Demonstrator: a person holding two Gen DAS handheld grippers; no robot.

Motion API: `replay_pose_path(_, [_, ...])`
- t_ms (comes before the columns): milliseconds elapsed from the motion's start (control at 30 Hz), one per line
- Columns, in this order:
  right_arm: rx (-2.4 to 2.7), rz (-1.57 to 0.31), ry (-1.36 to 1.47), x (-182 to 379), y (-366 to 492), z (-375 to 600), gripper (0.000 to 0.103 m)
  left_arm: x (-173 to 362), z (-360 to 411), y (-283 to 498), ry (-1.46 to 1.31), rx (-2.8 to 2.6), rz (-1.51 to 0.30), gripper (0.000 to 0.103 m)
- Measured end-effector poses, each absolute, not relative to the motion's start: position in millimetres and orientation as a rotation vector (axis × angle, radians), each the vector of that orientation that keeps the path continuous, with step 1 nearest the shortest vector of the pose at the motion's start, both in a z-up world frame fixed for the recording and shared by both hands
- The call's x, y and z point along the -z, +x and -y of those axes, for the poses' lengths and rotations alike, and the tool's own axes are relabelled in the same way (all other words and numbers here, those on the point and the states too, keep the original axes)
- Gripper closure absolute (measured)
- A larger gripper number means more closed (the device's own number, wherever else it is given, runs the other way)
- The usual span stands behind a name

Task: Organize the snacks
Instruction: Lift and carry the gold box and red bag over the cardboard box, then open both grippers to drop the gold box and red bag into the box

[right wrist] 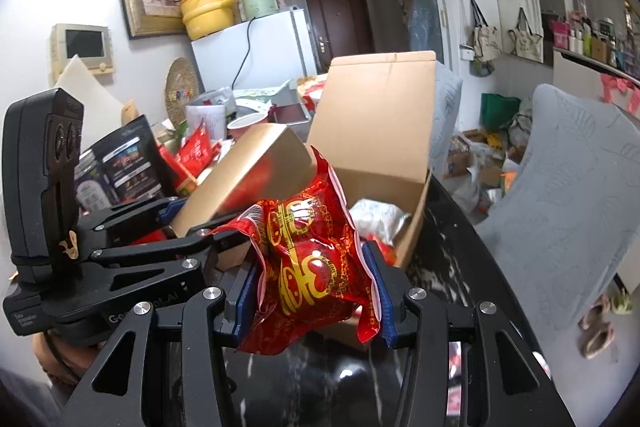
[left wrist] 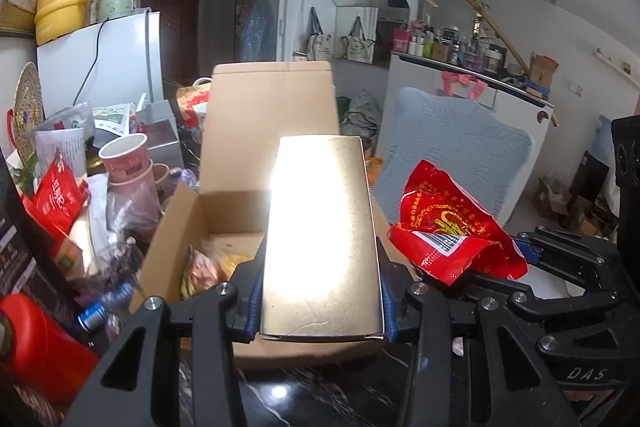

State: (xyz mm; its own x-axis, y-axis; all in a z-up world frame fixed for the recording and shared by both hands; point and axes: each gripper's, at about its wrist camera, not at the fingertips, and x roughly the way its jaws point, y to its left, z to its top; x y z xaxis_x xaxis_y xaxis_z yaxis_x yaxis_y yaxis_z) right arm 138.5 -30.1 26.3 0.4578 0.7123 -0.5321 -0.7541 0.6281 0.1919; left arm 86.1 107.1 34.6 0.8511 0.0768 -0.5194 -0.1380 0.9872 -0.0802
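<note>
My left gripper is shut on a shiny gold box and holds it over the open cardboard box, which has snack packets inside. My right gripper is shut on a red snack bag with gold print, held at the near edge of the cardboard box. The red bag and right gripper show at the right of the left wrist view. The gold box and left gripper show at the left of the right wrist view.
The box stands on a dark marble table. Left of it lies clutter: pink paper cups, red packets, a red container, a dark pouch. A grey chair stands at the right. A white fridge is behind.
</note>
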Motion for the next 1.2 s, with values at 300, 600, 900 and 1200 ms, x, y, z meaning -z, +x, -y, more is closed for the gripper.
replay_pose_path(300, [-0.875, -0.641, -0.102, -23, 179, -8, 0.055, -35, -145, 122, -0.109, -0.178, -0.527, 0.059])
replay_pose_path(600, [-0.835, -0.655, -0.141, -22, 211, -34, 0.055, -22, -169, 154, -0.101, -0.242, -0.555, 0.059])
replay_pose_path(900, [-0.796, -0.737, -0.226, -2, 231, -63, 0.055, 6, -183, 178, -0.120, -0.272, -0.640, 0.059])
replay_pose_path(1200, [-0.756, -0.838, -0.286, 16, 249, -78, 0.055, 32, -190, 196, -0.135, -0.284, -0.729, 0.059])
